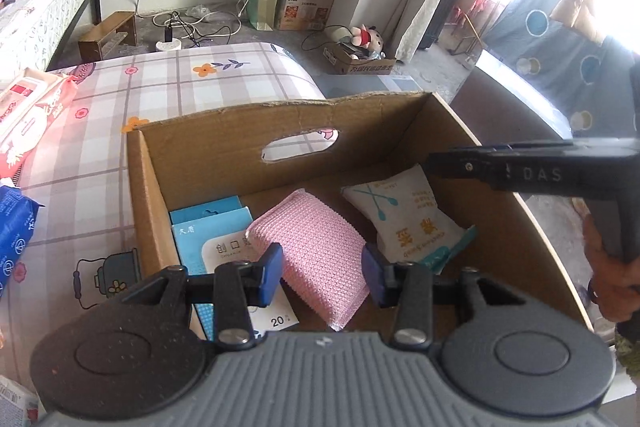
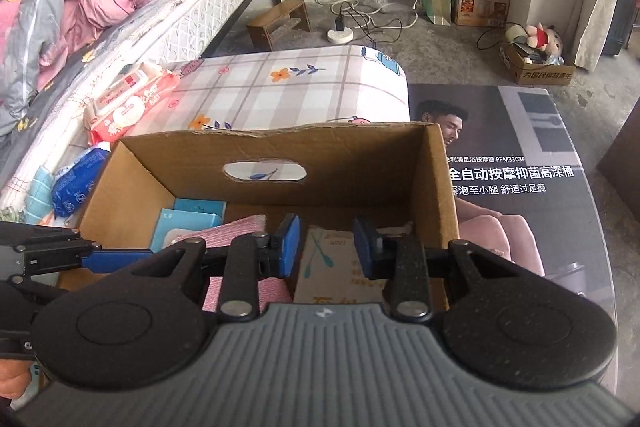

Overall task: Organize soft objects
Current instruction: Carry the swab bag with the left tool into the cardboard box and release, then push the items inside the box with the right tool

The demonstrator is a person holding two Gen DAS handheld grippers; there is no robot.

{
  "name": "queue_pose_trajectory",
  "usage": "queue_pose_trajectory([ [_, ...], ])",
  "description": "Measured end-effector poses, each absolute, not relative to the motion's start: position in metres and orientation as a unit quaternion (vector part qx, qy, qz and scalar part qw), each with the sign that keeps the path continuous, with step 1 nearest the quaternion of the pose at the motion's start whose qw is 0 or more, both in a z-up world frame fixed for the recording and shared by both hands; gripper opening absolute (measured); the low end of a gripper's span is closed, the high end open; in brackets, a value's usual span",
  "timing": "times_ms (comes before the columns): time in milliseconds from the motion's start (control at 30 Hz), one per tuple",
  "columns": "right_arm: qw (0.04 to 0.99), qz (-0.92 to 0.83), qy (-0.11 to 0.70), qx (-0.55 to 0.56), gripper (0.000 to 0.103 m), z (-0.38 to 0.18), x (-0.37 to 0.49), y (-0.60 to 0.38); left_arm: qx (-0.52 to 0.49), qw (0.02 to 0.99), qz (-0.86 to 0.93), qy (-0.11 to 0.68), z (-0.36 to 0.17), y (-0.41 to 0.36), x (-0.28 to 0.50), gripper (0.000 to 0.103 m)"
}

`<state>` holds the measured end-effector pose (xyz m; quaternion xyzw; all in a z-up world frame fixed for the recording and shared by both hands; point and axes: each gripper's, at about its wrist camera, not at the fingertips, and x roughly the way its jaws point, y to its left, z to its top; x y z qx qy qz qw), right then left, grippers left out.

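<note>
We hover both grippers over an open cardboard box [image 1: 192, 147] that sits on a surface covered by a plaid, flower-printed cloth [image 1: 168, 83]. In the left wrist view, our left gripper [image 1: 322, 269] hangs above the box with its jaws released, nothing pressed between the blue pads [image 1: 272, 267]; a pink knitted sponge [image 1: 316, 259] lies on the box floor below the gap. Just beside the sponge on one side rests a light blue plaster pack [image 1: 212, 239], and on the other a white cotton swab packet [image 1: 404, 219], leaning against the box's right wall. Our right gripper [image 2: 326, 245] enters the left view from the right edge, gripped by a hand [image 1: 612, 283]. In the right wrist view its jaws also stand apart and empty, poised over the swab packet and the edge of the sponge. Outside the box, on the cloth, lie a red-and-white wet wipes pack [image 2: 132, 103] and a blue tissue pack [image 2: 76, 183], well apart from both grippers. A bed [image 2: 120, 7] piled with bedding stands behind, and a printed poster [image 2: 500, 155] lies beside the box.
</note>
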<state>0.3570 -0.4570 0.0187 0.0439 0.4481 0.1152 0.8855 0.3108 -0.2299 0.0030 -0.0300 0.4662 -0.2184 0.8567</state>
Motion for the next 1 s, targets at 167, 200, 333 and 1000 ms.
queue_pose_trajectory([
  [167,0.863,0.127,0.479,0.097,0.03,0.018,0.325,-0.453,-0.034,0.874,-0.205,0.439,0.027,-0.196,0.295,0.05],
  [200,0.856,0.128,0.492,0.1,0.03,0.013,0.319,-0.449,-0.035,0.879,-0.201,0.432,0.032,-0.189,0.291,0.052],
  [333,0.827,0.121,0.542,0.09,0.03,-0.017,0.305,-0.431,-0.042,0.892,-0.189,0.409,0.049,-0.16,0.272,0.057],
  [1000,0.813,0.044,0.545,0.201,0.045,-0.046,0.303,-0.44,-0.083,0.913,-0.095,0.389,0.044,-0.034,0.186,0.074],
])
